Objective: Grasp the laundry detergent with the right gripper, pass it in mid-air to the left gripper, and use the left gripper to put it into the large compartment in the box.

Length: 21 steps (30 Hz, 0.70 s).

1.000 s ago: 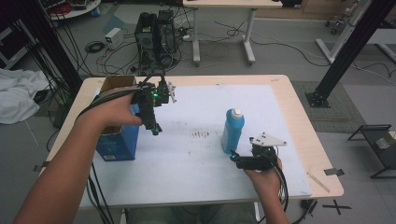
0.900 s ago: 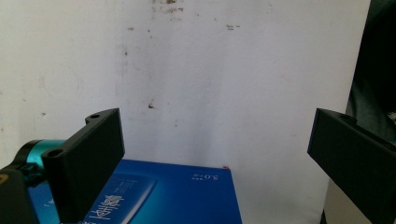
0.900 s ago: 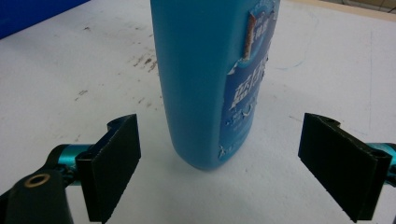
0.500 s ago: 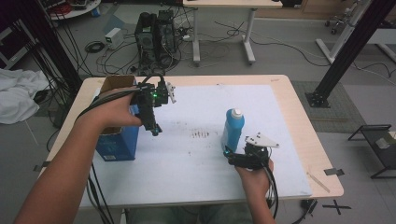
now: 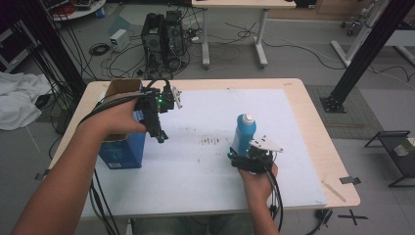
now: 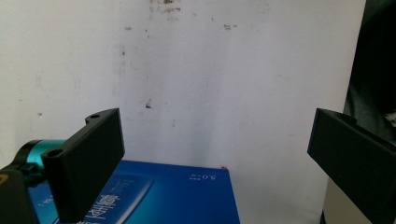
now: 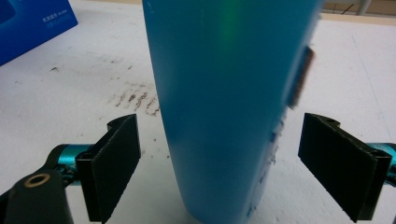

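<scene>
Right gripper [image 5: 243, 157] has moved in toward the blue bottle [image 5: 243, 133] since a second ago. Bottle stands upright on the desk [image 5: 303, 105], right of the blue box [image 5: 120, 149]. Right jaws spread wide, bottle between them, neither pad touching. Left gripper [image 5: 159, 134] held above the box, jaws apart, holding nothing.

Even indoor light, soft shadows; close bottle [image 7: 224, 107] blurred

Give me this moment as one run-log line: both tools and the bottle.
right tool: open, jaws either side of blue bottle, not clamped | left tool: open, above blue box | bottle: upright on white mat
</scene>
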Available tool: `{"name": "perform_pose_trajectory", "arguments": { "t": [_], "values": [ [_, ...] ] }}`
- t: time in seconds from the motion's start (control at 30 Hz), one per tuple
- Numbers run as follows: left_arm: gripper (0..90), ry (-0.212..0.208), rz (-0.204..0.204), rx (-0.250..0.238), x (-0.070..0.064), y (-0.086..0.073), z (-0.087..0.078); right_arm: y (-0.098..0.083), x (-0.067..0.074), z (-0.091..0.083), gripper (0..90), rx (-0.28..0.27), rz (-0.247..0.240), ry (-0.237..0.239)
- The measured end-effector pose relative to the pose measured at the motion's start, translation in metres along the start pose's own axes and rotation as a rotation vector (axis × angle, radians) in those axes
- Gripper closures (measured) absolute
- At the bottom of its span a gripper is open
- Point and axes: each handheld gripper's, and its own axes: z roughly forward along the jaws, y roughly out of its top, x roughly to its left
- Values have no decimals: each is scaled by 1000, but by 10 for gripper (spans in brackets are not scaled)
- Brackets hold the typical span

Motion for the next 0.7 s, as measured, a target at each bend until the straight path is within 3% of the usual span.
{"name": "perform_pose_trajectory", "arguments": {
  "t": [0.07,0.27,0.53,0.63,0.7],
  "values": [
    [37,5,-6,-2,0,-1,0,1,1,4,120,-2,-22,-10],
    [37,2,-8,-8,-1,-4,1,5,5,12,120,-13,13,-25],
    [37,1,-11,-4,0,-4,3,8,3,12,127,-66,16,-59],
    [37,2,-7,-2,1,-2,4,8,3,13,170,-67,48,-52],
    [37,2,-9,-3,1,-1,5,9,4,14,209,-71,41,-56]
  ]
}}
